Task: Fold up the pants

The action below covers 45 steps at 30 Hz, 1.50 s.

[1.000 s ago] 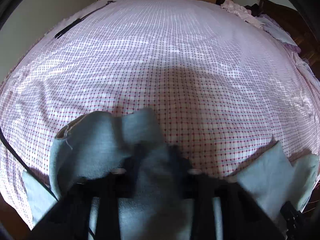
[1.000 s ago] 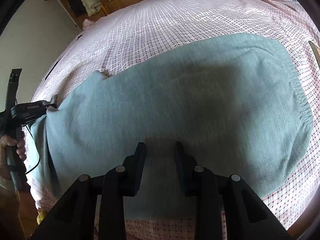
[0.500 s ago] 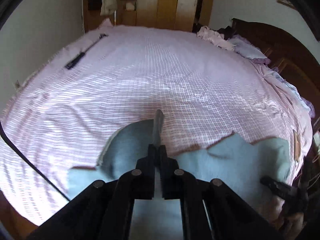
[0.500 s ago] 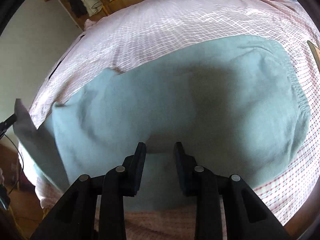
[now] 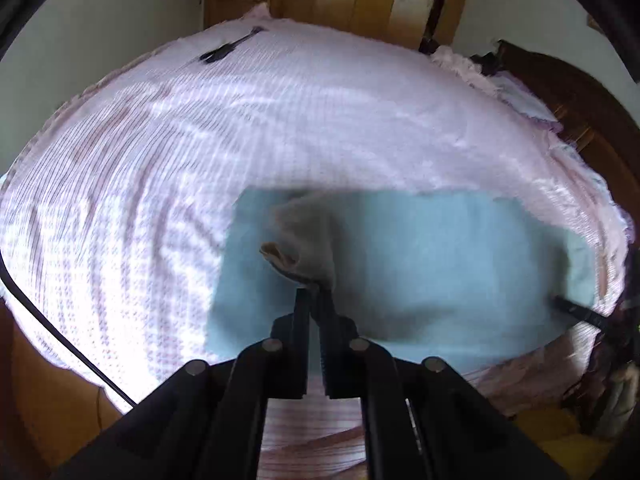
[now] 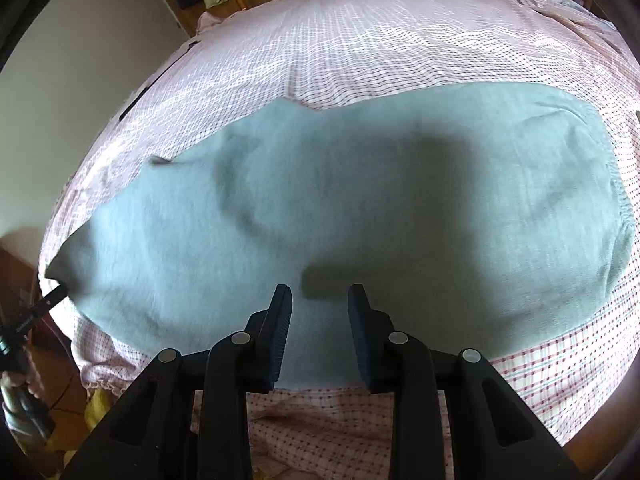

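The pants (image 6: 360, 208) lie flat on the bed (image 6: 360, 40), stretched along its near edge. Their long axis runs across the right wrist view, with the gathered waistband toward the bed's right side and the leg end toward the left side. The fabric is a pale blue-green and lies well short of the bed's far edge.

The left tongs (image 5: 314, 296) are closed on a bunched fold of the leg end, which stands lifted off the layer beneath. In the right wrist view that same end shows as a raised corner at the far left, with the tips of the left tongs (image 6: 54, 296) at it. The right tongs (image 6: 320, 300) hover narrowly parted over the middle of the pants near the bed's near edge. Nothing sits between their pads, and whether they touch the cloth cannot be told.

The fold turns on that long axis: the held leg end lies at one extreme and the waistband at the other, so the carry probably runs along the bed's near edge toward the waistband. The left hand is the nearer one to the leg end and already has it. The right tongs sit about where a crease would fall, and they could pin the cloth there.
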Each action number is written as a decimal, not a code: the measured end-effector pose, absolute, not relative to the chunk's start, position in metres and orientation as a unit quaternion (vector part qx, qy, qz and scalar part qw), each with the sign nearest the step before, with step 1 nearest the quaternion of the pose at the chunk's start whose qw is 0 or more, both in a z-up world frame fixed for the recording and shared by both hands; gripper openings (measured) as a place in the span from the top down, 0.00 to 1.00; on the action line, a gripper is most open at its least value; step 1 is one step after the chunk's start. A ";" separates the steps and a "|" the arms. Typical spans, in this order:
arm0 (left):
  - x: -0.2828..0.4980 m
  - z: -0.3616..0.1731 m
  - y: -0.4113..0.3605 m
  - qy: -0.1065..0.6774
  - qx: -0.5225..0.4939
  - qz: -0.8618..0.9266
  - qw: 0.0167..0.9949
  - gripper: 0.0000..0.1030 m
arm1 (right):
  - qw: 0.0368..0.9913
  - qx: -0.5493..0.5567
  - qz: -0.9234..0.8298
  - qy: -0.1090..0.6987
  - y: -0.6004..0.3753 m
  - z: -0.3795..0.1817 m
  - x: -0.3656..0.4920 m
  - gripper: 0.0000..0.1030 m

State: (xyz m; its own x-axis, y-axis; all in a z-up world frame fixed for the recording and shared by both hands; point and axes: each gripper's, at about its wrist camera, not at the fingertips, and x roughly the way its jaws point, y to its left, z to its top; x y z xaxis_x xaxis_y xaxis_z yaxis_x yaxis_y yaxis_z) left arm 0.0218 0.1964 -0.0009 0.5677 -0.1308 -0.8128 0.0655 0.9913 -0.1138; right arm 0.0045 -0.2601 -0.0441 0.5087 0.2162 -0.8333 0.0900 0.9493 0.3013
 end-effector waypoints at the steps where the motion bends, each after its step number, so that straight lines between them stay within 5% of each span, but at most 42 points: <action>1: 0.022 -0.005 0.200 0.466 -0.034 -0.048 0.883 0.95 | 0.854 0.151 0.039 0.496 -0.258 -0.044 0.004 0.79; 9: 0.023 -0.019 0.243 0.486 -0.049 0.019 0.873 0.95 | 0.849 0.130 0.039 0.511 -0.248 -0.054 0.006 0.79; 16: 0.049 -0.001 0.241 0.455 -0.067 -0.035 0.887 0.66 | 0.846 0.130 0.038 0.515 -0.247 -0.051 0.004 0.79; 45: 0.025 -0.038 0.230 0.503 -0.132 -0.037 0.854 0.64 | 0.812 -0.112 0.207 0.534 -0.136 -0.053 -0.017 0.78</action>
State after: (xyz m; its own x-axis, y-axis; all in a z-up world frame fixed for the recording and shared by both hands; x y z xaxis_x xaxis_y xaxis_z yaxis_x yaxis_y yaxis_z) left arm 0.0251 0.2299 -0.0384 0.4923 -0.1949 -0.8483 -0.0696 0.9627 -0.2615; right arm -0.0165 -0.1356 -0.0534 0.3442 0.2161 -0.9137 -0.4549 0.8897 0.0390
